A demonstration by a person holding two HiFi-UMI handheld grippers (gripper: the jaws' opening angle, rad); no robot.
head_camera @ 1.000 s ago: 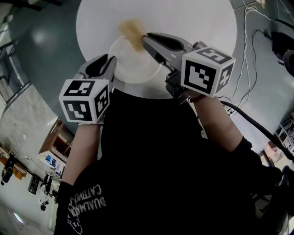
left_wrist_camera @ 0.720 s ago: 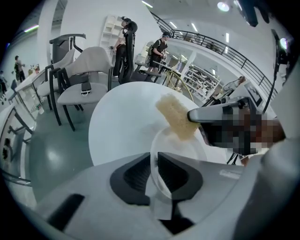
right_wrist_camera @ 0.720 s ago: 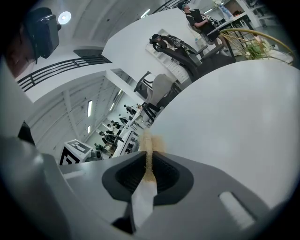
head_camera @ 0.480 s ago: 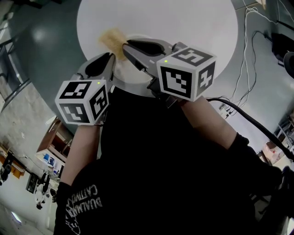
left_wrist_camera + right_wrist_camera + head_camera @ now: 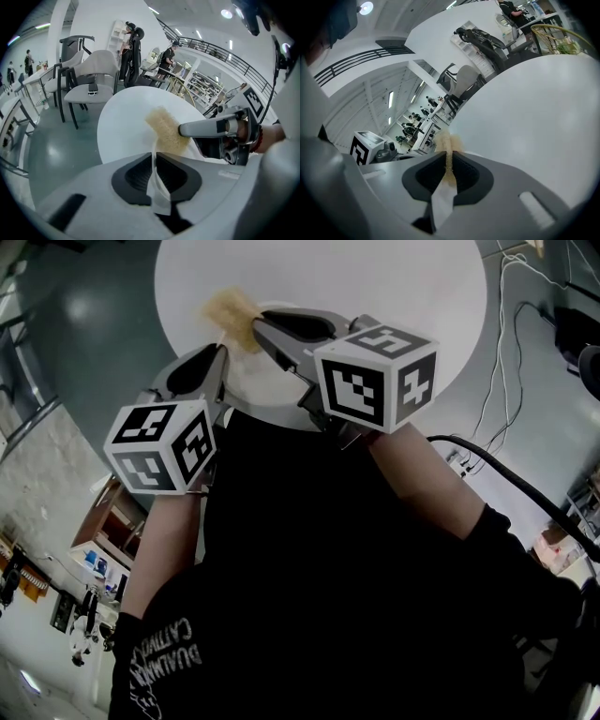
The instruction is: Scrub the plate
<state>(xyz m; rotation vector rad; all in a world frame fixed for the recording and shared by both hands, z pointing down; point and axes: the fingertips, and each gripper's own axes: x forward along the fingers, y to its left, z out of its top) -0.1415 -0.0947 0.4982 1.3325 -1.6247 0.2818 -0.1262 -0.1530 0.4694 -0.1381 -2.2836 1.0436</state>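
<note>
A white plate (image 5: 260, 379) lies near the front edge of the round white table (image 5: 375, 287). My left gripper (image 5: 217, 358) is at the plate's left rim. Its jaws are closing, and the thin rim (image 5: 158, 194) stands pinched between the dark pads. My right gripper (image 5: 255, 330) reaches in from the right, shut on a tan scrubbing sponge (image 5: 230, 310). The sponge sticks out past the jaw tips over the plate's far left edge. In the left gripper view the sponge (image 5: 164, 133) sits just beyond my jaws, held by the right gripper (image 5: 182, 130). In the right gripper view the sponge (image 5: 449, 143) fills the jaw gap.
Cables (image 5: 511, 324) trail over the grey floor right of the table. Chairs (image 5: 89, 75) and standing people are beyond the table in the left gripper view. My own dark torso fills the lower head view.
The right gripper has swept the sponge leftward across the plate, its marker cube following. The left gripper has shifted slightly left and forward at the rim.
</note>
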